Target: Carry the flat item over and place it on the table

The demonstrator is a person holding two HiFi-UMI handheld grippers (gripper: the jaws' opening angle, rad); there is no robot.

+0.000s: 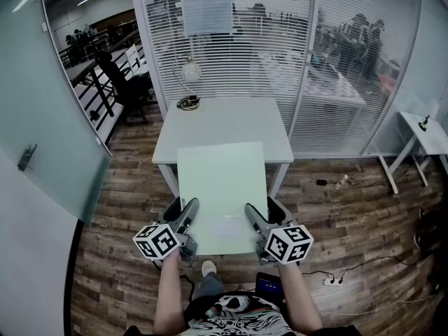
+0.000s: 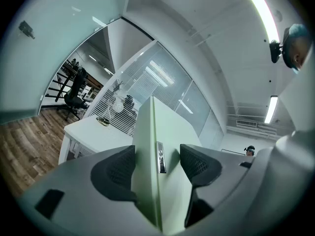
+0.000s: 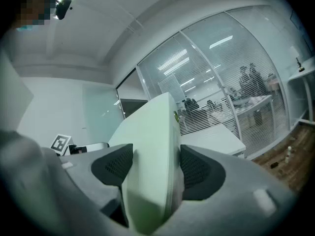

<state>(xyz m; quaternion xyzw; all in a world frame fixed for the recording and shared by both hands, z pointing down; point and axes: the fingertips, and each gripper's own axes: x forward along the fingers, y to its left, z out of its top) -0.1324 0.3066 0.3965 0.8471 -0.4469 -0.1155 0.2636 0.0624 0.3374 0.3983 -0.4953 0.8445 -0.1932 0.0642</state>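
Observation:
A flat pale green board (image 1: 222, 194) hangs level in front of me, its far edge over the near edge of the white table (image 1: 231, 121). My left gripper (image 1: 183, 222) is shut on the board's near left edge and my right gripper (image 1: 257, 226) on its near right edge. In the left gripper view the board (image 2: 147, 132) stands edge-on between the dark pads of the left gripper (image 2: 156, 161), with the table (image 2: 93, 132) beyond. In the right gripper view the board (image 3: 150, 132) fills the gap of the right gripper (image 3: 156, 163).
A small desk lamp (image 1: 190, 70) and a coiled dark cable (image 1: 187, 103) sit at the table's far left. A glass wall with blinds (image 1: 280, 40) runs behind it. An office chair (image 1: 129, 89) stands at the left, a small white table (image 1: 427, 135) at the right, and cables (image 1: 329, 183) lie on the wooden floor.

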